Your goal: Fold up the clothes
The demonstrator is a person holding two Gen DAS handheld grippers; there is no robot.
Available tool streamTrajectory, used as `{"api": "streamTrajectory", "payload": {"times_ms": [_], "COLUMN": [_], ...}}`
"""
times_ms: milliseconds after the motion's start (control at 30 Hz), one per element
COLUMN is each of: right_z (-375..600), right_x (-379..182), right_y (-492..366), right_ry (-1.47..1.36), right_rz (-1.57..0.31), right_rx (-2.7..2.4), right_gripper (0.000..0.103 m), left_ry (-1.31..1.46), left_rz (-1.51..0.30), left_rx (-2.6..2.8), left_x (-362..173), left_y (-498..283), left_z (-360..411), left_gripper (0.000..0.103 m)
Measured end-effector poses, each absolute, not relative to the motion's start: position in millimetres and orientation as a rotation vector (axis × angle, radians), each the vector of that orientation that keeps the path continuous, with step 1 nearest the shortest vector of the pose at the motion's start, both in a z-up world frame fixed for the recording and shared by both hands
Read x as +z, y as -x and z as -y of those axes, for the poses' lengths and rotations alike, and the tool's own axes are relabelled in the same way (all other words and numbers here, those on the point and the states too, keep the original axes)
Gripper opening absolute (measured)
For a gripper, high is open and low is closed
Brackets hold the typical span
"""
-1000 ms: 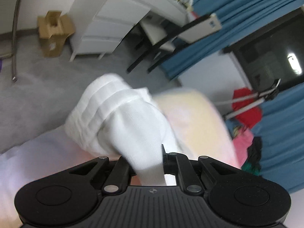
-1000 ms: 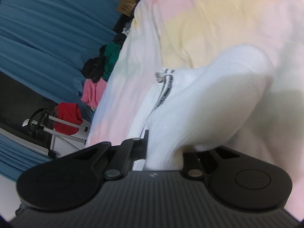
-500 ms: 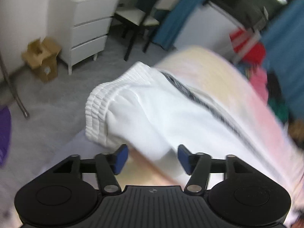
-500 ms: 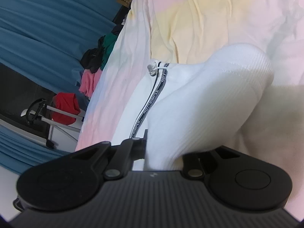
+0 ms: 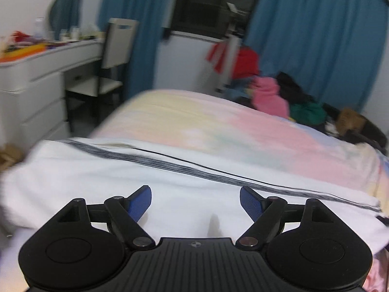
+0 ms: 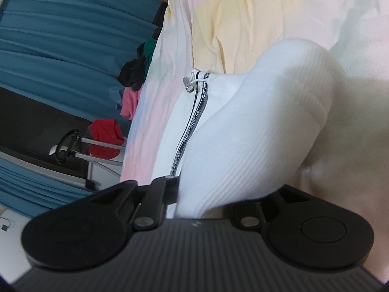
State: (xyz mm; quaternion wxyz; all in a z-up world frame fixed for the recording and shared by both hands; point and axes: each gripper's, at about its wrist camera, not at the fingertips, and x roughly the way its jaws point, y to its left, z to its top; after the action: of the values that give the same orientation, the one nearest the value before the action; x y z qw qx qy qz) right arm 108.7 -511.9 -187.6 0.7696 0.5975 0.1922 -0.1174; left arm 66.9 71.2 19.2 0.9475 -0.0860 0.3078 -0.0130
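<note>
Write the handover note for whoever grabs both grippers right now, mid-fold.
Left gripper: open, empty, hovering over the white garment.
Right gripper: shut on the garment's ribbed end, which bulges up out of its jaws.
Garment: spread across the pastel bedspread, black side stripe running its length, drawstring toggle showing.
Done: garment laid out on the bed.
Left: probably re-grip with the left, fold, then release. An unfolded clothes pile waits beyond the bed.

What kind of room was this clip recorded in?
Most likely a bedroom. The white garment lies on a bed with a pastel cover, a white desk and chair stand by blue curtains, and a pile of clothes sits beyond the bed.
</note>
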Motion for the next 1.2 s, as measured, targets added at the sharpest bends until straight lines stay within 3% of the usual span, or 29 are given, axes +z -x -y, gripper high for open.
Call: {"api": "streamTrajectory", "payload": {"times_ms": [67, 133, 367, 700, 900, 967, 1033, 1200], "right_z": [511, 511, 515, 519, 519, 515, 511, 481], "right_x": [-187, -188, -190, -185, -188, -183, -174, -131], "right_y": [-109, -109, -112, -106, -116, -121, -125, -131], "right_ry": [-1.299, -1.308, -1.265, -1.232, -1.151, -1.08, -1.003, -0.728], "right_rz": [-0.402, -0.379, -0.347, -0.296, -0.358, -0.387, -0.406, -0.397], "right_rx": [-0.246, -0.233, -0.272, -0.342, -0.381, -0.414, -0.441, -0.529], "right_gripper": [0.044, 0.054, 0.055, 0.056, 0.05, 0.034, 0.026, 0.018], "left_ry": [0.125, 0.061, -0.009, -0.005, -0.013, -0.017, -0.022, -0.027], "left_rz": [-0.636, -0.63, -0.706, -0.719, -0.742, -0.746, -0.751, -0.754], "left_rx": [-0.074, -0.098, -0.065, -0.051, -0.047, -0.048, -0.048, -0.054], "left_x": [3, -15, -80, -90, -90, -90, -90, -89], "left_y": [-79, -92, -116, -114, -117, -118, -118, -119], "left_z": [-43, -22, -13, -15, -13, -12, -11, -9], "left_gripper": [0.082, 0.082, 0.082, 0.085, 0.086, 0.087, 0.088, 0.088]}}
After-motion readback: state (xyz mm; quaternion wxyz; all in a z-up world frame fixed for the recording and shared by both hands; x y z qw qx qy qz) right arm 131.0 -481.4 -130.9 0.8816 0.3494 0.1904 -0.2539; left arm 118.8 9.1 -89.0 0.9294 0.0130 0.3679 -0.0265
